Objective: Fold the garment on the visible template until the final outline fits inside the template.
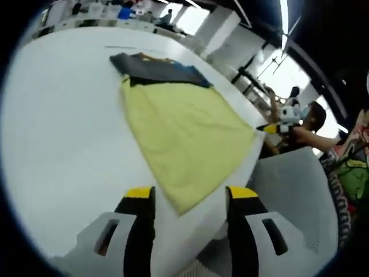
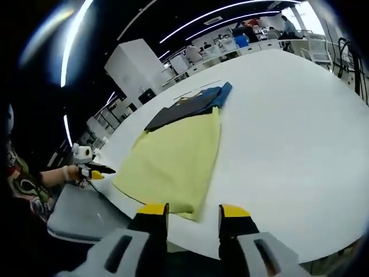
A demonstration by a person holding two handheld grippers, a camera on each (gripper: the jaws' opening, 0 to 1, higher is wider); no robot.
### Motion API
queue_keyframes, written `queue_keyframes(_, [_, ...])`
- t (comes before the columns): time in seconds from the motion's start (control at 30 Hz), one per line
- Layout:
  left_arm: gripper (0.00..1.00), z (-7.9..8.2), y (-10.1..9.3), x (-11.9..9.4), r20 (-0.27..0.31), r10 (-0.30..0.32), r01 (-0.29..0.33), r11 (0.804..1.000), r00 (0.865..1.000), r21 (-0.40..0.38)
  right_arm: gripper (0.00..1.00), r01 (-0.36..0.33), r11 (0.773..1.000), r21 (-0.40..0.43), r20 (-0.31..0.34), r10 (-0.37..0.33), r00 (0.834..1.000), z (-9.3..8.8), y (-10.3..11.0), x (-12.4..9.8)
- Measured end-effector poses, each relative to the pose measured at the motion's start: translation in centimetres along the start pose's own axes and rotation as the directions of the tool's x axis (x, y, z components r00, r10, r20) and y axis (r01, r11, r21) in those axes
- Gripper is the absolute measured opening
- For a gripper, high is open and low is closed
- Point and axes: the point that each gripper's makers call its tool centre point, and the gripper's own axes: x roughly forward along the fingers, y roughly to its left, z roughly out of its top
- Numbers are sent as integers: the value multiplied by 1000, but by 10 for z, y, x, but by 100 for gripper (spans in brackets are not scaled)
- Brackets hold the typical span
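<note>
My left gripper jaws spread wide, holding nothing, hovering at yellow garment corner, my right gripper likewise parted, empty, near hem.

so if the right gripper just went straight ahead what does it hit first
Probably the near corner of the yellow garment on the white table; the open right gripper points at it, though depth is unclear.

Ceiling strip lights glare above the bright white desk; edges bend strongly, everything slightly blurred.
</note>
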Motion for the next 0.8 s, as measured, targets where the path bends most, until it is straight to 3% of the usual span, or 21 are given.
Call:
queue_keyframes(0.13, [35,-7,2,0,-19,6,-7,999,1000,-32,31,14,1000,-11,-30,-15,999,-7,-3,3])
queue_keyframes(0.3, [32,-15,3,1,-40,15,-16,999,999,-44,25,25,996,-82,-49,-30,998,-8,0,7])
queue_keyframes(0.47, [26,-15,3,3,-34,15,-17,998,999,-58,22,12,995,-96,-76,-20,997,-11,4,13])
queue_keyframes(0.7, [18,-16,2,5,-33,13,-16,995,999,-97,15,11,996,-85,-84,-18,996,-12,3,15])
queue_keyframes(0.8, [17,-16,2,6,-20,2,-4,992,1000,-126,9,11,999,-42,-82,-15,997,-13,0,16])
